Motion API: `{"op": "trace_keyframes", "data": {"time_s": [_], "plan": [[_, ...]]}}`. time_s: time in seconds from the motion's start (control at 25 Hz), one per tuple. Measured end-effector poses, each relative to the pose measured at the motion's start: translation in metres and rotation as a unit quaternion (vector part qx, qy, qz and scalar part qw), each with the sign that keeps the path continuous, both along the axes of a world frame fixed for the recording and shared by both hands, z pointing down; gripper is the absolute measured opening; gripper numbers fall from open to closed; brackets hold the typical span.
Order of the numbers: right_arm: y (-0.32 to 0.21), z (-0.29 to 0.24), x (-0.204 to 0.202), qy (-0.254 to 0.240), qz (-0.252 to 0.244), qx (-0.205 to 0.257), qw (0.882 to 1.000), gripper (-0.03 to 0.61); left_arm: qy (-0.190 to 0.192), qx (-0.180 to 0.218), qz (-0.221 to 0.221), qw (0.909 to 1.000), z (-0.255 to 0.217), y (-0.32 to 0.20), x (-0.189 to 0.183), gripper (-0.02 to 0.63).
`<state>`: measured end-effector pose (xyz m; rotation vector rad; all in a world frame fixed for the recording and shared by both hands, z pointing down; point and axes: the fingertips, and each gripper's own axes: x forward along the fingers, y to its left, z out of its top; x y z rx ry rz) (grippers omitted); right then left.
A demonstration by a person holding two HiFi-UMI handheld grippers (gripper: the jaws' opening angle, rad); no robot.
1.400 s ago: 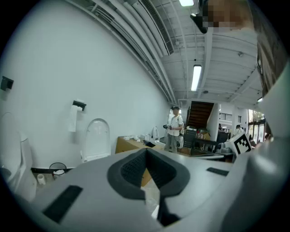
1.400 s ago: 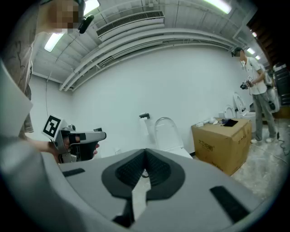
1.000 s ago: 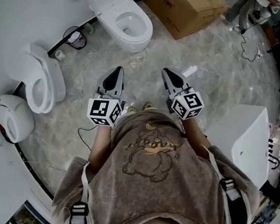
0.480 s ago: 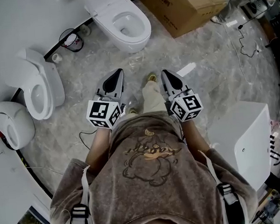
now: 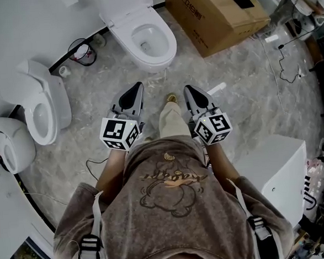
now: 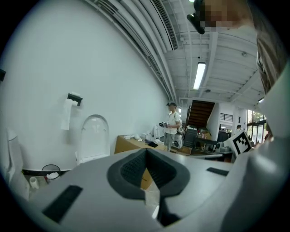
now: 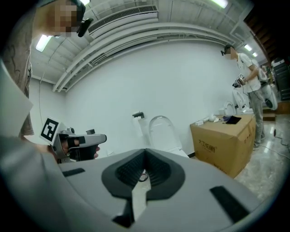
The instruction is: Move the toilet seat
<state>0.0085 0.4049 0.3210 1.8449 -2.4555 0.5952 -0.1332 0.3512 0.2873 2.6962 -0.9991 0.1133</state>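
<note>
Writing: the cardboard box [image 5: 217, 11], upper right of the head view, has dark print along its top edge, too small to read. The cube on each claw shows black-and-white square markers. The script over the bear drawing on the person's shirt [image 5: 174, 191] is illegible.

Counts: 3 white toilets.
- One is at upper centre.
- A second toilet [image 5: 38, 101] is at the left edge.
- A third, rounded one [image 5: 8, 145], lid shut, is at far left.

Also 1 box, 1 wire bin, 2 claws, and 1 white cabinet [image 5: 276, 173] at lower right.

Task item: the toilet seat [image 5: 125, 40] is the white ring round the open bowl at upper centre, with the lid raised behind it.

Containers: the wire bin [image 5: 82, 50], upper left beside that toilet, holds something white and red that I cannot identify. The box is closed, with a dark flat item on top.

Claws: the left claw [image 5: 135, 90] and right claw [image 5: 191, 91] sit side by side at centre frame, over the floor and well apart from the seat. Both are pressed together, with nothing between the pads.
</note>
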Motion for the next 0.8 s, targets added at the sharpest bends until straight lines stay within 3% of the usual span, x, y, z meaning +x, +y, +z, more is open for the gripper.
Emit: {"op": "trace_keyframes", "data": {"time_s": [0.32, 0.8], "plan": [[-0.082, 0.003, 0.044, -0.010, -0.023, -0.014, 1.000, -0.002, -0.013, -0.017, -0.019, 0.9996, 0.003, -0.075, 0.046, 0.009], [-0.191, 0.015, 0.099, -0.006, -0.080, -0.033, 0.996, -0.002, -0.009, -0.038, -0.085, 0.9956, 0.011, -0.170, 0.087, 0.009]]}}
